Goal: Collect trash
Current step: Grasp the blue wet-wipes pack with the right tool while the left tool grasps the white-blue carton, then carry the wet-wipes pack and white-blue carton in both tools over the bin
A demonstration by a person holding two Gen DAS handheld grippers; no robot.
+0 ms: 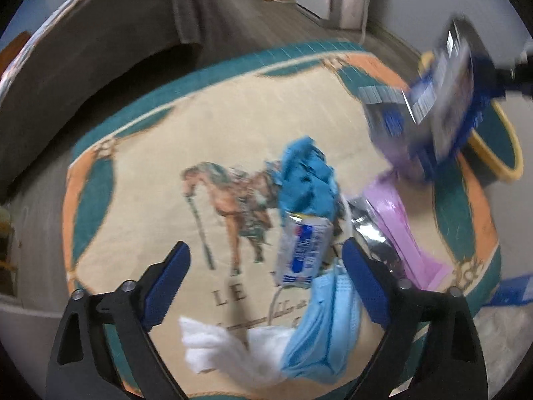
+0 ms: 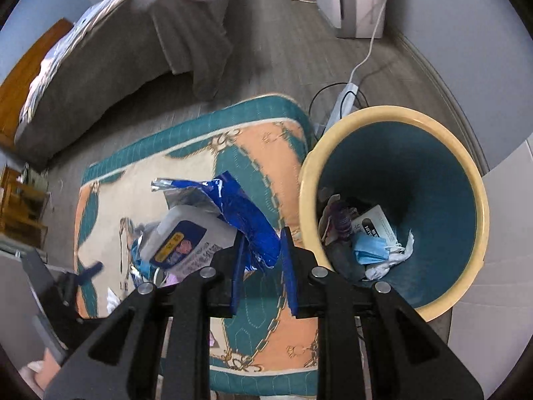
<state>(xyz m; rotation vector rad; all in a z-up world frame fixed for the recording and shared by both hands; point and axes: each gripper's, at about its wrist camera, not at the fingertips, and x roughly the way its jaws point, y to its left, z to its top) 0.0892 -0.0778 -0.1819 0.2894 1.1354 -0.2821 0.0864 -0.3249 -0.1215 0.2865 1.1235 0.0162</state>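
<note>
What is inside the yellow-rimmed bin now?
Inside the bin, at the bottom, lie a blue face mask, crumpled white tissue, a white printed carton and a purplish wrapper. Whatever lies beneath this pile is covered and cannot be seen.

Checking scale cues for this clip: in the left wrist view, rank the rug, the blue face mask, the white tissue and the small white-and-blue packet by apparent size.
1. rug
2. blue face mask
3. white tissue
4. white-and-blue packet

The mask and tissue look close in size, and both lie nearest the camera, so that order is unsure.
</note>
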